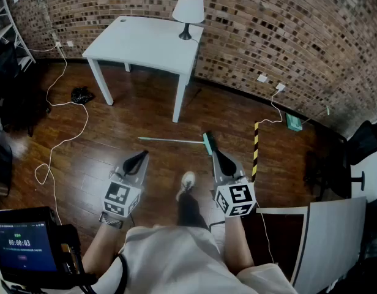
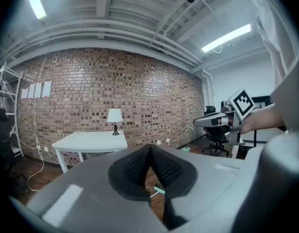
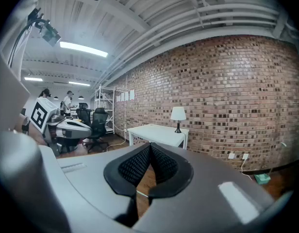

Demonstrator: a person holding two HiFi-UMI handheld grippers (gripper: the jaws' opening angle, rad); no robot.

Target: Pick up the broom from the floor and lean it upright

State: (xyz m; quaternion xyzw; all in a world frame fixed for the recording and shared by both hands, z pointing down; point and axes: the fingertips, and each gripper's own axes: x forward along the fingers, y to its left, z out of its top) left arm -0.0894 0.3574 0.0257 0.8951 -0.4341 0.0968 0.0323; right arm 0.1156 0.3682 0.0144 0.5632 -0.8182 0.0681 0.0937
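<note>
The broom (image 1: 176, 141) lies flat on the wooden floor, its thin pale handle pointing left and its green head (image 1: 208, 143) at the right end. My left gripper (image 1: 143, 155) hovers in front of the handle, shut and empty. Just short of the broom head is my right gripper (image 1: 212, 150), also shut with nothing in it. In the left gripper view the jaws (image 2: 149, 149) meet at their tips and the green broom head (image 2: 158, 190) shows below them. Under the closed jaws (image 3: 150, 147) in the right gripper view, a sliver of the handle (image 3: 142, 194) is visible.
A white table (image 1: 145, 45) with a lamp (image 1: 188, 11) stands against the brick wall beyond the broom. White cables (image 1: 60, 143) trail over the floor at left. A yellow-black striped bar (image 1: 256, 152) lies right of the broom. My shoe (image 1: 187, 181) is between the grippers.
</note>
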